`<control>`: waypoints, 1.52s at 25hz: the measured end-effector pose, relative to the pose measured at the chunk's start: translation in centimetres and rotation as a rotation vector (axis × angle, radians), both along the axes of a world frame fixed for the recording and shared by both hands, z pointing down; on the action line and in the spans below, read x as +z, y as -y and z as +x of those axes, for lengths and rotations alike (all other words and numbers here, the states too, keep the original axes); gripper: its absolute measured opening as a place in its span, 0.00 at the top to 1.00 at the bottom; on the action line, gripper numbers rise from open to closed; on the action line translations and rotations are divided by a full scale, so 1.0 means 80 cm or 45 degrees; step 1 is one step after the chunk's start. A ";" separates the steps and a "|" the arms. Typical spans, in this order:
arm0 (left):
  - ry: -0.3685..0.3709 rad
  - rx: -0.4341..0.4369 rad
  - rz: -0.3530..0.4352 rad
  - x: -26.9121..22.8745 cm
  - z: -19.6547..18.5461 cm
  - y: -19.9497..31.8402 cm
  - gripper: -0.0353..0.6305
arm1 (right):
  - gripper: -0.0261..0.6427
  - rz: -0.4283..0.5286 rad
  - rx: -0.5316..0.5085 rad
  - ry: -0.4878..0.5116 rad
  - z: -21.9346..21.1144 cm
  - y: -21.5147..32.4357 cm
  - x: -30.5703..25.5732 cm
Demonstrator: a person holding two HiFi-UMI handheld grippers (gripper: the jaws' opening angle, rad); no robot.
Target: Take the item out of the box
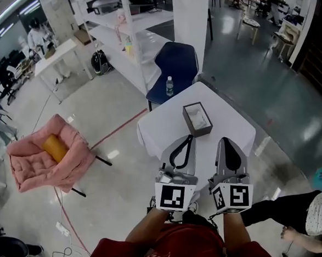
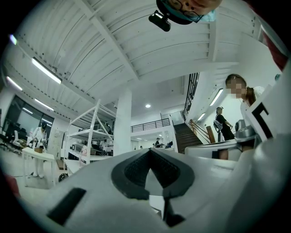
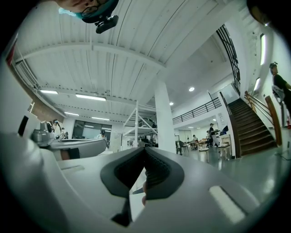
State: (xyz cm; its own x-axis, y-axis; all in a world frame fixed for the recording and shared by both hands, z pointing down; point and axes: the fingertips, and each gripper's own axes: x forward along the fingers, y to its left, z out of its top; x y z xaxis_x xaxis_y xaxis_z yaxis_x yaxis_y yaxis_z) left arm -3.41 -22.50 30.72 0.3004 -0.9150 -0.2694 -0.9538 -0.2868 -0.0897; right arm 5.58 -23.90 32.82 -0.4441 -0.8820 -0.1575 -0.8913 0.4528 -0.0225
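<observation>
White item (image 1: 199,118) lies untouched in its box (image 1: 187,121) on the worktop (image 1: 158,126), and we hold left tool (image 1: 190,138) and right tool (image 1: 226,140) clenched, empty, short of it.

We're in a big open lab-workshop hall. There's a polished grey floor (image 1: 240,76) and a white shelving rack (image 1: 123,42) loaded with gear at eleven o'clock. People stand at a workbench (image 1: 62,52) at ten, with more busy desks (image 1: 250,21) at one. Overhead run strip lights (image 3: 91,97), and a staircase (image 3: 252,127) and railed mezzanine (image 3: 200,110) flank a white column (image 3: 163,123).
</observation>
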 end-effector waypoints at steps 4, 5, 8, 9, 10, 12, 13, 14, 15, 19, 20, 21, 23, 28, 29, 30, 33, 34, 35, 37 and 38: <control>-0.008 -0.005 -0.004 -0.002 0.024 0.038 0.94 | 0.96 0.000 0.003 -0.002 0.028 0.037 -0.001; -0.012 -0.007 -0.003 -0.004 0.028 0.047 0.94 | 0.96 -0.003 0.005 -0.002 0.034 0.046 -0.001; -0.011 -0.020 -0.003 -0.003 0.039 0.071 0.94 | 0.96 -0.025 0.004 0.012 0.051 0.072 0.006; -0.007 -0.026 -0.007 -0.001 0.043 0.079 0.94 | 0.96 -0.031 0.002 0.017 0.056 0.080 0.009; -0.004 -0.033 -0.009 0.000 0.046 0.086 0.94 | 0.96 -0.033 -0.004 0.021 0.060 0.088 0.010; 0.000 -0.046 -0.013 0.001 0.052 0.101 0.94 | 0.96 -0.035 -0.019 0.027 0.066 0.104 0.012; 0.000 -0.053 -0.015 0.003 0.056 0.108 0.94 | 0.96 -0.038 -0.025 0.030 0.070 0.112 0.014; 0.000 -0.060 -0.018 0.005 0.059 0.115 0.94 | 0.96 -0.042 -0.031 0.034 0.073 0.119 0.017; 0.003 -0.067 -0.020 0.008 0.063 0.120 0.94 | 0.96 -0.045 -0.038 0.039 0.076 0.125 0.020; 0.025 -0.093 -0.023 0.010 0.073 0.139 0.94 | 0.96 -0.055 -0.065 0.055 0.086 0.146 0.024; 0.026 -0.099 -0.021 0.009 0.075 0.143 0.94 | 0.96 -0.057 -0.070 0.056 0.088 0.151 0.023; 0.027 -0.103 -0.019 0.007 0.077 0.147 0.94 | 0.96 -0.059 -0.075 0.057 0.090 0.156 0.023; 0.036 -0.108 -0.020 0.007 0.081 0.153 0.94 | 0.96 -0.063 -0.083 0.063 0.091 0.163 0.024; 0.068 -0.111 -0.033 0.011 0.077 0.166 0.94 | 0.96 -0.076 -0.091 0.072 0.086 0.177 0.029; 0.073 -0.109 -0.036 0.011 0.075 0.169 0.94 | 0.96 -0.078 -0.089 0.073 0.084 0.180 0.029; 0.072 -0.107 -0.037 0.011 0.072 0.173 0.94 | 0.96 -0.078 -0.087 0.073 0.082 0.184 0.029; 0.047 -0.092 -0.025 0.013 0.064 0.189 0.94 | 0.96 -0.076 -0.069 0.069 0.076 0.199 0.036; 0.048 -0.083 -0.024 0.016 0.061 0.196 0.94 | 0.96 -0.079 -0.062 0.070 0.072 0.205 0.039; 0.057 -0.074 -0.027 0.018 0.057 0.204 0.94 | 0.96 -0.083 -0.056 0.073 0.067 0.211 0.042; 0.073 -0.058 -0.032 0.022 0.048 0.222 0.94 | 0.96 -0.093 -0.045 0.073 0.056 0.227 0.047; 0.078 -0.051 -0.033 0.023 0.045 0.231 0.94 | 0.96 -0.098 -0.040 0.070 0.051 0.234 0.049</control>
State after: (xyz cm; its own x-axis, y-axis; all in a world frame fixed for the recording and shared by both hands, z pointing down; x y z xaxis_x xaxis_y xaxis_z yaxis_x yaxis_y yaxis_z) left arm 0.17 -40.97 32.53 0.2790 -0.9329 -0.2277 -0.9574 -0.2518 -0.1416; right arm 9.66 -42.65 36.72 -0.4645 -0.8782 -0.1144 -0.8731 0.4757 -0.1066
